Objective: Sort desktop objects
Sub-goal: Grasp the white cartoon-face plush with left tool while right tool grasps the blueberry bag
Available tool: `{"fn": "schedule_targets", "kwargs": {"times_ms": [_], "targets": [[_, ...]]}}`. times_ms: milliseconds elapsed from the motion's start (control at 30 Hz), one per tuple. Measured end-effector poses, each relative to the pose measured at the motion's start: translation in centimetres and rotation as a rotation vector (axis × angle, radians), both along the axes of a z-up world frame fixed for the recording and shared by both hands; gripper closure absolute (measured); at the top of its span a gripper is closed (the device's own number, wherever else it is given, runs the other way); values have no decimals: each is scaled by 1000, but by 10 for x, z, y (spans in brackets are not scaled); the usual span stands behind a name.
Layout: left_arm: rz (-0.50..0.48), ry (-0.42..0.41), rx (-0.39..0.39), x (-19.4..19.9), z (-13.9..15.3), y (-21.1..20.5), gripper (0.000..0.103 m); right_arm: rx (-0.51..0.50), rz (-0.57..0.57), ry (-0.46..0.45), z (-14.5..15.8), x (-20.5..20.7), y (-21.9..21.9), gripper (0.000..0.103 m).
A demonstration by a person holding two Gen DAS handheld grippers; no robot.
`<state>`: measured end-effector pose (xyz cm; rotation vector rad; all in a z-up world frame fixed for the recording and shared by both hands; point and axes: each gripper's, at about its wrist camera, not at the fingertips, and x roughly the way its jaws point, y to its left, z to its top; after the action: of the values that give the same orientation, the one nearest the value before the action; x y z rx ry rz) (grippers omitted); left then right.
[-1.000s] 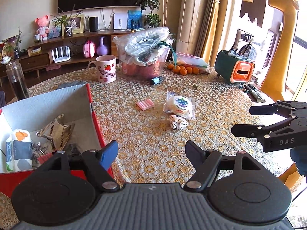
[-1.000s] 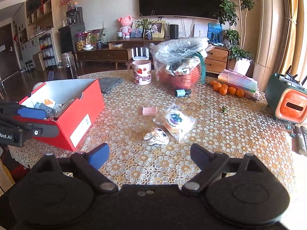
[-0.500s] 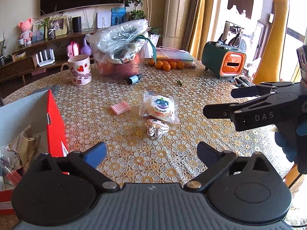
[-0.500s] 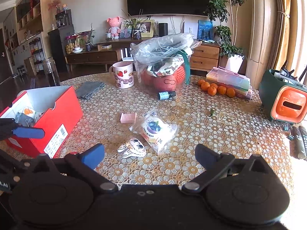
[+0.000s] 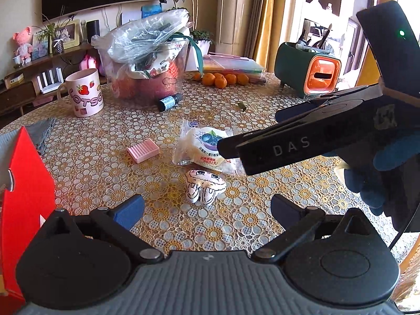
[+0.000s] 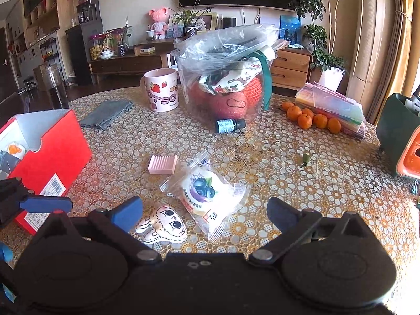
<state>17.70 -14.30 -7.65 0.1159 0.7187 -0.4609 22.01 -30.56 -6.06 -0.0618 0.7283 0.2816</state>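
Both pairs of tongs stand apart and hold nothing. The right tongs [image 6: 204, 214] hang low over the counter [image 6: 302, 191], and the snack packet [image 6: 206, 191] lies straight ahead of them, between the two tips and a little beyond. The small cartoon-face toy [image 6: 164, 227] lies closer in, just inside the left tip. The pink ridged block [image 6: 162, 164] sits further out, past the packet and to the left.

The left tongs [image 5: 207, 207] point at the same cluster, with the toy [image 5: 204, 185] just in front of their gap; the red box [image 5: 25, 197] stands close on their left.

The packet looks light, with a slick, crinkly film around a soft round cake, so a hard squeeze could crush it and a grip on the smooth middle might slide. The flat sealed edge nearest the right tongs seems the safest hold. The toy looks soft and light; its middle should pinch easily. The block seems stiff and low; its short sides would suit the tips.
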Motion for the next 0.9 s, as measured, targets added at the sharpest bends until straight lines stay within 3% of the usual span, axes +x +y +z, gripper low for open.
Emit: {"fn": "schedule_targets", "kwargs": {"times_ms": [433,900], "targets": [[2,18,37,41,-33,-18,0,-37,19,71,-41,54,13,2],[11,10,40,61,-45,-25,1,-79,25,93,-60,77,17,3]]}}
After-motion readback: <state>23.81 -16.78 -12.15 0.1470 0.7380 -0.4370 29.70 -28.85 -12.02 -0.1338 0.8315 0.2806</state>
